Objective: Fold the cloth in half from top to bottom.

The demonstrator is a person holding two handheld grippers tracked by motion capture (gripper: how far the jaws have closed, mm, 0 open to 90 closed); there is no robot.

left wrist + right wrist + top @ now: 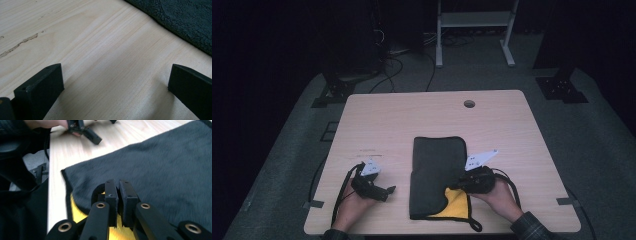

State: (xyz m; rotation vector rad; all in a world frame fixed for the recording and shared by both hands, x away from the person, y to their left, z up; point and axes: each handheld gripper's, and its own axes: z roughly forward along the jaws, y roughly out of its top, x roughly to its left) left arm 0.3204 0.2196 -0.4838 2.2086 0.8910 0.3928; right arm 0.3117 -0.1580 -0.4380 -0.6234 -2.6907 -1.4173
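Dark grey fleecy cloth with a yellow underside [434, 172] is what I have in hand: it lies flat on the pale wooden table [512, 130], a little toward my edge of the middle, long side running away from me. Its near right corner is turned up and over, so a patch of the yellow face [456, 202] shows at that corner, and a thin black loop [475, 225] hangs off the hem beside it, close to the table's near edge.

My right gripper [458, 185] sits over that folded corner. In the right gripper view its two black jaws stand pressed together with a fold of the cloth's edge [100, 188] caught between them, grey pile ahead of the tips and yellow just below them. So I read it as clamped on the cloth corner. The grey three-cornered plate [480, 159] on its top points up and away from me.

My left gripper [382, 192] rests on bare wood just to the left of the cloth, not touching it. In the left gripper view its jaws stand wide apart with plain table between them, and the cloth's fuzzy grey edge [180, 22] crosses the upper right corner.
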